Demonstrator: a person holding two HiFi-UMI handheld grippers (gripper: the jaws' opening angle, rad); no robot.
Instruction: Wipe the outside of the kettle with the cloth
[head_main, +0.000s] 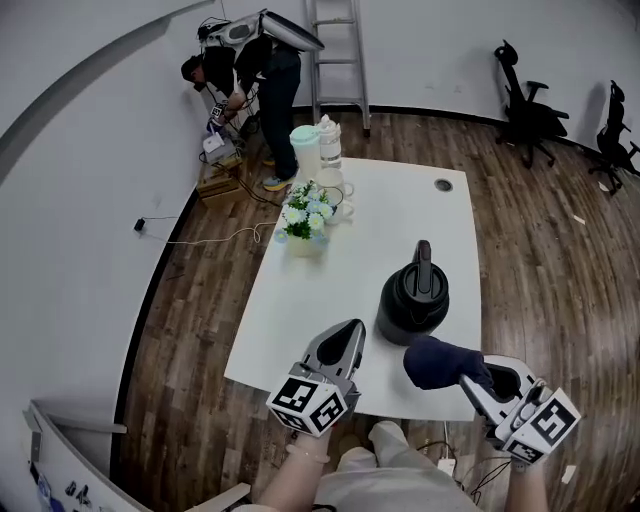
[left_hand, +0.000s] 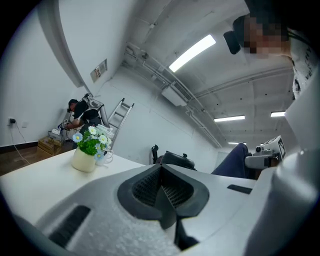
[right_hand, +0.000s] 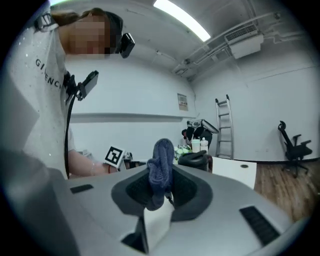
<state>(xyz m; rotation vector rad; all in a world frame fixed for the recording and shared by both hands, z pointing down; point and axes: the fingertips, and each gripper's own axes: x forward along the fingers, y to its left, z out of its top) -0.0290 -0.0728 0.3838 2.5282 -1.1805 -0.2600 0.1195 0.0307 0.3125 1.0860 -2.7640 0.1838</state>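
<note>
A black kettle stands on the white table near its front right edge, handle upward. It shows small in the left gripper view as a dark kettle and in the right gripper view as the kettle. My right gripper is shut on a dark blue cloth, which bunches just in front of the kettle, apart from it. That cloth stands up between the jaws of the right gripper. My left gripper is shut and holds nothing, left of the kettle; in its own view the left gripper has its jaws together.
A flower pot, a mug, a green jug and a clear bottle stand at the table's far end. A person crouches by a ladder at the back wall. Office chairs stand at right.
</note>
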